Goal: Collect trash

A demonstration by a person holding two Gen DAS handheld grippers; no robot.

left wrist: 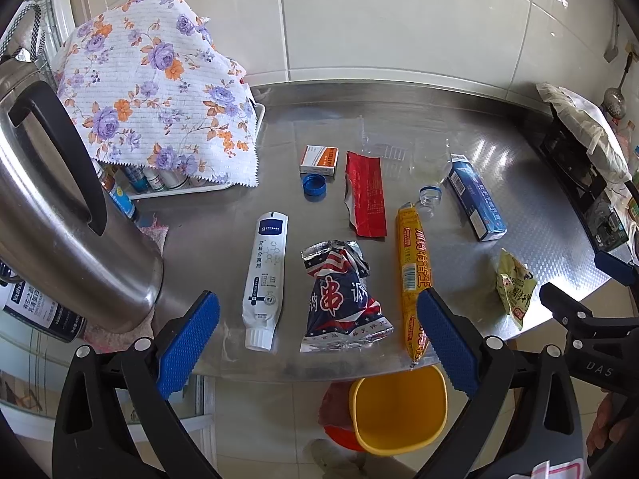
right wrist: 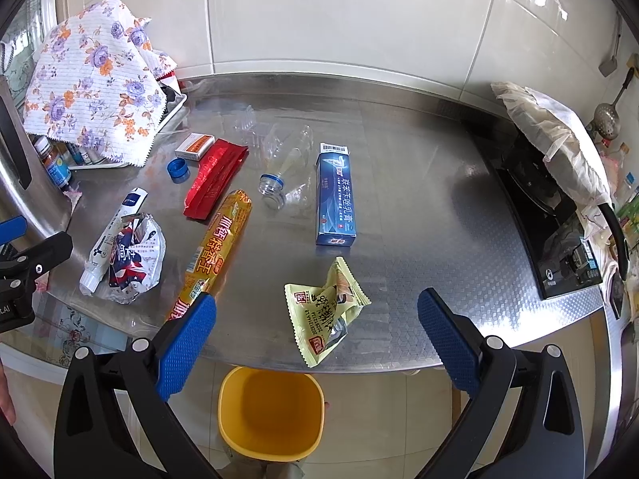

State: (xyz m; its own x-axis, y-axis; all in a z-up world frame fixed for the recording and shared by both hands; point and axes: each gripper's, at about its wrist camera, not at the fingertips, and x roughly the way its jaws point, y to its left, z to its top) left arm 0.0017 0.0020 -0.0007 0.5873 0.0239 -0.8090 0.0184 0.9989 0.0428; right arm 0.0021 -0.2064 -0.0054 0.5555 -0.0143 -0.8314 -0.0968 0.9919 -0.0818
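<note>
Trash lies on a steel counter (left wrist: 539, 215): a white tube (left wrist: 265, 279), a crumpled foil snack bag (left wrist: 343, 303), a long yellow sausage wrapper (left wrist: 413, 275), a red wrapper (left wrist: 365, 199), a blue cap (left wrist: 314, 185), a small orange-white box (left wrist: 319, 159), a clear bottle (right wrist: 285, 167), a blue toothpaste box (right wrist: 335, 195) and a green snack wrapper (right wrist: 325, 311). A yellow bin (right wrist: 271, 411) stands on the floor below the counter's front edge. My left gripper (left wrist: 319, 343) is open, above the foil bag. My right gripper (right wrist: 317, 347) is open, above the green wrapper.
A steel kettle (left wrist: 52, 215) stands at the left. A floral cloth (left wrist: 151, 92) covers a tray of bottles behind it. A black induction cooker (right wrist: 559, 223) with a covered pot sits at the right. A tiled wall (right wrist: 339, 12) backs the counter.
</note>
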